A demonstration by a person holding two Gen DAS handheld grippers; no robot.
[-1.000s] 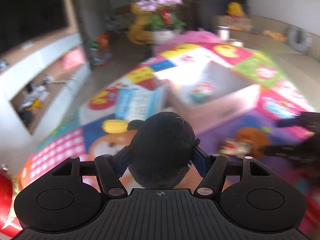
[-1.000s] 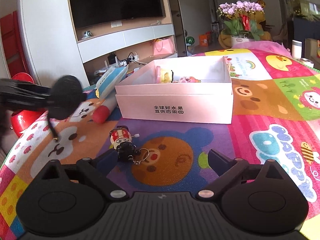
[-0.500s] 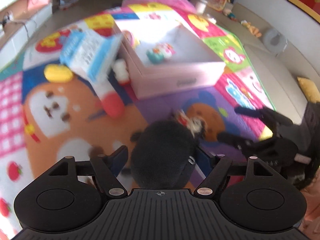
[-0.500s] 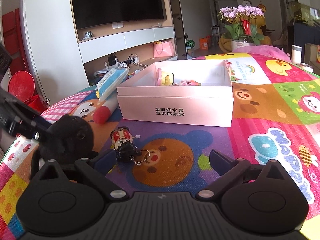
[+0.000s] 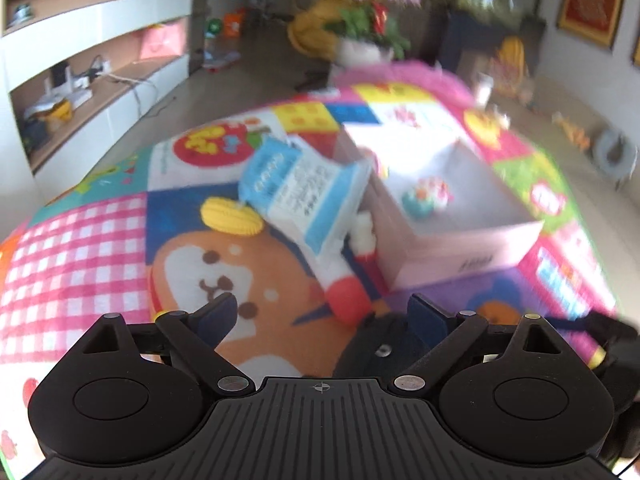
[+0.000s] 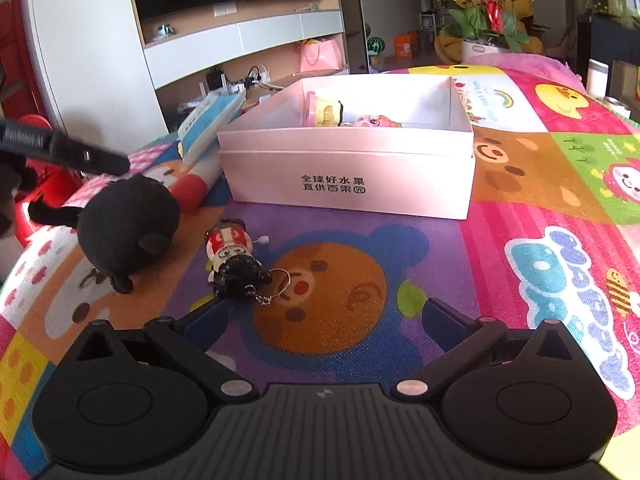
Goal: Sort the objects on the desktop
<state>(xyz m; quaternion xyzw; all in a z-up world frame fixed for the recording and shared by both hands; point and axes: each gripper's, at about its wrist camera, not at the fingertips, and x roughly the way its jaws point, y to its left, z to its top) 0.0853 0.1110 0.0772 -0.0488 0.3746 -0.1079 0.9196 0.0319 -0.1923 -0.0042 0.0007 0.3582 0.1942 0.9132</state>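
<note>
A black plush toy (image 6: 124, 228) lies on the colourful mat, left of a small red-and-white wind-up figure with a key ring (image 6: 234, 256). My left gripper (image 5: 320, 312) hovers over the plush (image 5: 384, 348); its jaws are opening and the pads no longer press on it. One left finger (image 6: 80, 156) shows above the plush. My right gripper (image 6: 326, 316) is low over the mat, its jaws opening with nothing between them, the figure just beyond its left finger. The pink box (image 6: 348, 176) behind holds a yellow toy (image 6: 326, 112) and a pink toy (image 6: 376, 122).
A blue-and-white tube-shaped toy with a red cap (image 5: 304, 196) leans on the box's left wall (image 5: 460, 248), a yellow disc (image 5: 230, 212) beside it. A red bin (image 6: 48, 184) stands off the mat's left edge. A white cup (image 6: 598, 76) and flowers (image 6: 484, 12) are far back.
My left gripper swung round and came down with the black plush, then its jaws spread and let the plush go onto the mat. The right gripper stayed put, its jaws widening slightly.
</note>
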